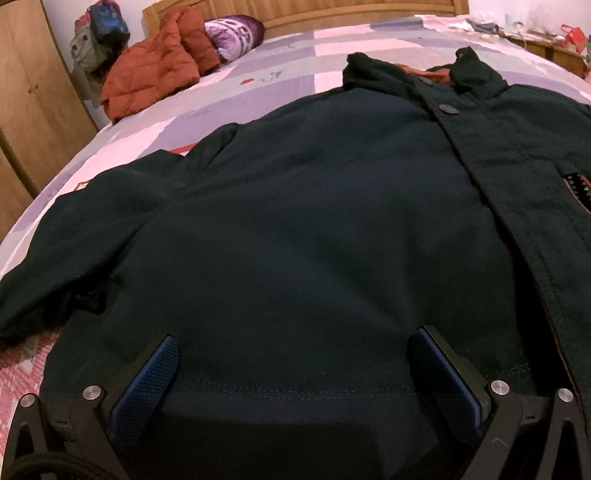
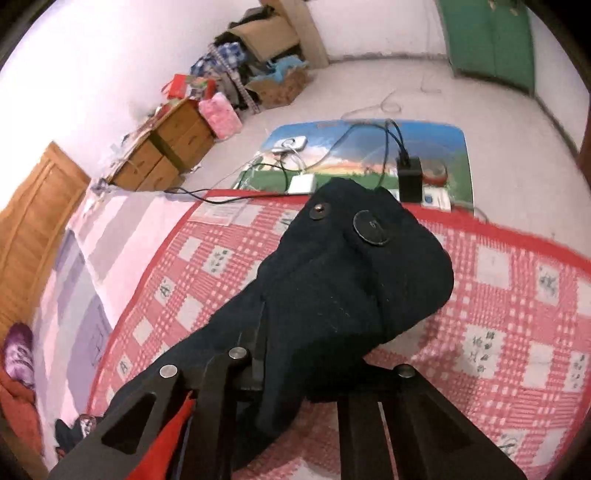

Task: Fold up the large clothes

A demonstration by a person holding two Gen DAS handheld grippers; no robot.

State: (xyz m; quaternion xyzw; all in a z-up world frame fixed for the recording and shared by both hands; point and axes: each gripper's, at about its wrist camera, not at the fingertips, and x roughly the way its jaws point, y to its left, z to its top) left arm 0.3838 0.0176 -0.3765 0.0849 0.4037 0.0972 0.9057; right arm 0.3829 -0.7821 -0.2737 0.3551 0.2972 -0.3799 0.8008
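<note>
Hiding right gripper [image 2: 295,354] fingers, bunched jacket cuff [image 2: 354,273], hem [image 1: 295,387] cropped

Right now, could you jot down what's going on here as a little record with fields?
Surface: bed with checked covers
Garment: dark jacket spread flat, front up, buttoned
Left gripper: open, fingers spread over the jacket's hem
Right gripper: shut on the jacket's cuff, lifted above the red checked blanket
Also on bed: orange padded coat, purple pillow
Folding: not yet visible

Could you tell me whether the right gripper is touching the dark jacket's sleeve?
Touching: the right wrist view shows the right gripper clamped on the sleeve, its fabric bunched over the fingers.
</note>
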